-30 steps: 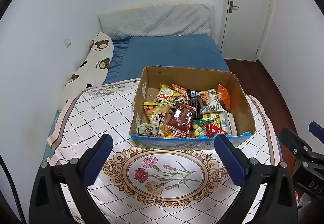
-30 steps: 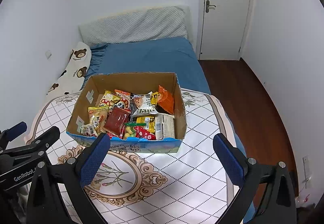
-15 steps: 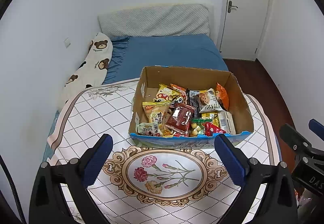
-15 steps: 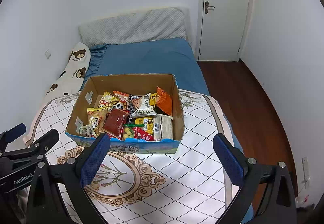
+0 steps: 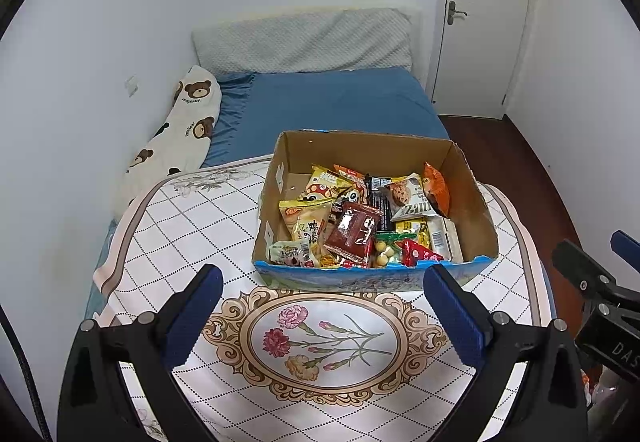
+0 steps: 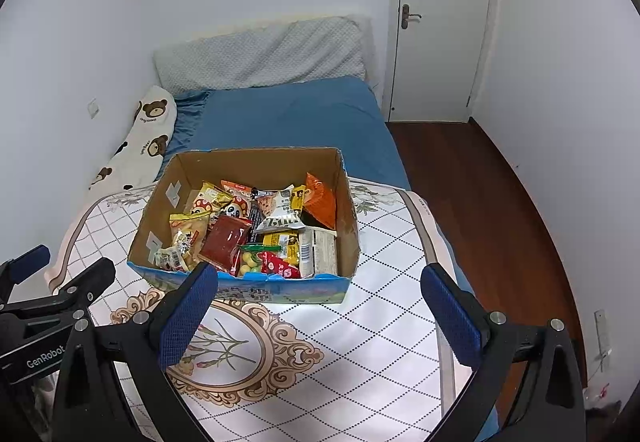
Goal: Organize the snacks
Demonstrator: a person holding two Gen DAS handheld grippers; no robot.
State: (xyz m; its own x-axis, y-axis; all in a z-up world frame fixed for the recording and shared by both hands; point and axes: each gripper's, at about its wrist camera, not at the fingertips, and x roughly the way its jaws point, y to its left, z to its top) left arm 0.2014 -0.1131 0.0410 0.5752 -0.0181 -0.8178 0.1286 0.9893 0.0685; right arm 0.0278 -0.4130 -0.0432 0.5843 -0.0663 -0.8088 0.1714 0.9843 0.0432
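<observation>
An open cardboard box [image 5: 472,202] stands on the table with the patterned cloth [image 5: 192,226]; it also shows in the right wrist view [image 6: 348,218]. It holds several snack packets, among them a dark red packet [image 5: 354,230], an orange bag [image 5: 438,190] and a yellow packet [image 5: 306,218]. My left gripper [image 5: 320,316] is open and empty, above the cloth in front of the box. My right gripper [image 6: 318,316] is open and empty, in front of the box's right part.
A bed with a blue sheet [image 5: 332,102], a grey pillow [image 5: 304,42] and a bear-print bolster [image 5: 176,138] lies behind the table. A white door [image 6: 440,22] and wooden floor [image 6: 480,202] are to the right. The table's right edge [image 6: 436,238] is near the box.
Both grippers have drawn back slightly from the box, which now sits a little higher in both views. Both stay open and empty.
</observation>
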